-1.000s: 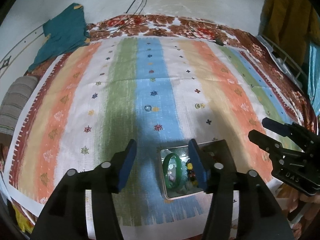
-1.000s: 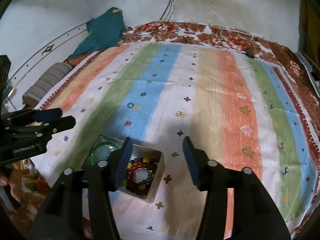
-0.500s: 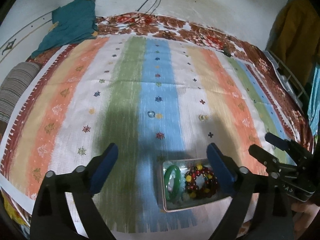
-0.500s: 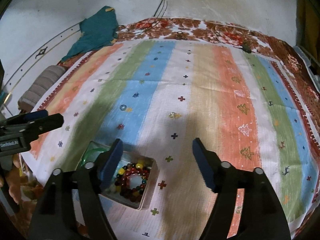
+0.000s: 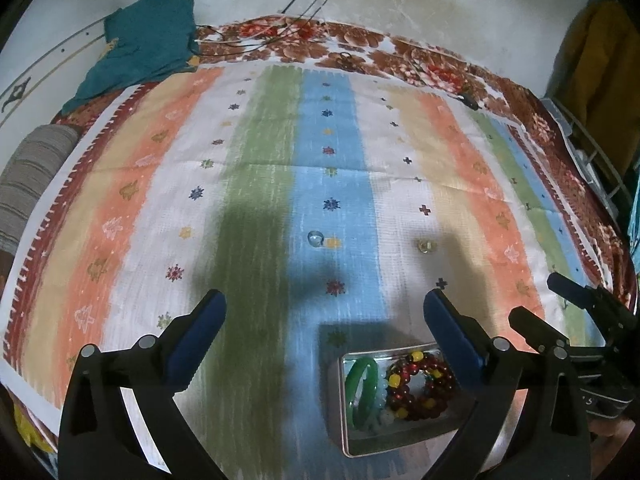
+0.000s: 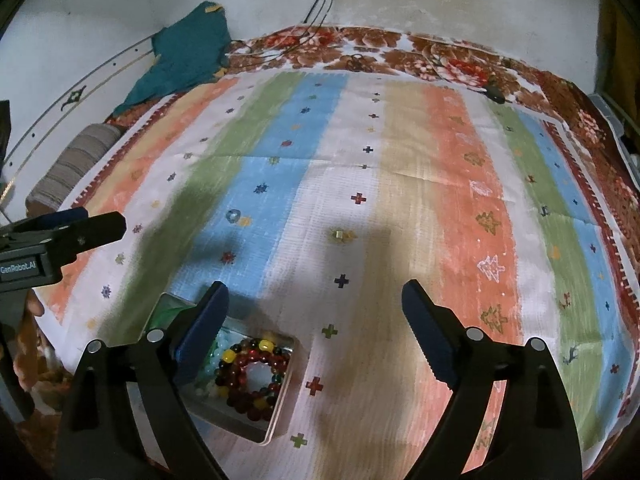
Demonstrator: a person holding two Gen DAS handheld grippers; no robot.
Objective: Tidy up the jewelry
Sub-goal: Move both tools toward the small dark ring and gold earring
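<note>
The metal tin point(image 5: 386, 400) sits near the front edge of the striped cloth point(image 5: 280, 184), its base on the blue stripe, and serves as the gathering place for the jewelry. Inside it a green bangle point(image 5: 361, 392) stands on edge against the tin's left wall, a bracelet of dark red beads point(image 5: 420, 388) with yellow accents fills the right half, and a few pale beads lie between the two. The pieces look packed close, probably so that more can be added.

Beyond the tin, further up the cloth, two small pieces still lie loose: a bluish ring point(image 5: 315, 237) on the blue stripe, above and slightly left of the tin, and a small gold-coloured piece point(image 5: 425, 245) on the white stripe, above and right of it. Both are well apart from the tin, so my judgement is that the sorting is partly done and these are what remains.

The left gripper point(image 5: 324, 316) hangs above the tin's far side with its fingers point(image 5: 200, 328) spread wide and nothing between them, likely ready for the ring ahead. The right gripper point(image 6: 316, 320) hovers just right of the tin, fingers equally wide apart and empty, with the gold piece ahead of its gap.

Further out from the tin, the cloth covers a floral bedspread point(image 5: 420, 64); a teal garment point(image 5: 148, 44) lies at the far left corner and a grey striped roll point(image 5: 28, 184) at the left edge.
</note>
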